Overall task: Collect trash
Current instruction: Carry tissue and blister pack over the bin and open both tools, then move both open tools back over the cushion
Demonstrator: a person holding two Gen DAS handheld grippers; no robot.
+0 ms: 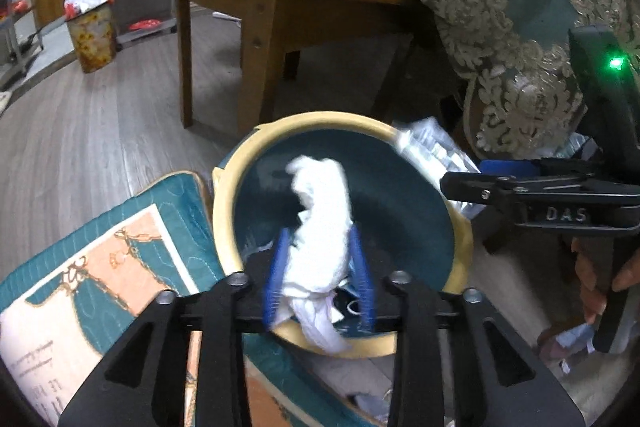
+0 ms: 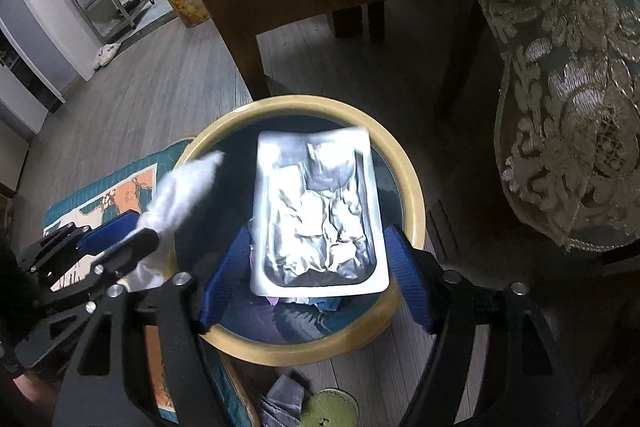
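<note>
A round trash bin with a cream rim [image 1: 224, 211] [image 2: 412, 187] and dark inside stands on the floor. My left gripper [image 1: 320, 279] is shut on a crumpled white tissue [image 1: 320, 223] and holds it over the bin's mouth; the tissue also shows in the right wrist view [image 2: 180, 187]. My right gripper [image 2: 316, 275] is open, its blue fingers apart on either side of a silver plastic packet [image 2: 320, 211] that hangs over the bin opening. The packet also shows at the bin's far edge in the left wrist view [image 1: 436, 155].
A wooden chair [image 1: 256, 27] stands just behind the bin. A teal embroidered tablecloth [image 1: 500, 7] hangs on the right. A teal and orange cushion [image 1: 100, 267] lies left of the bin. A second, full bin [image 1: 92, 35] stands far left on the wood floor.
</note>
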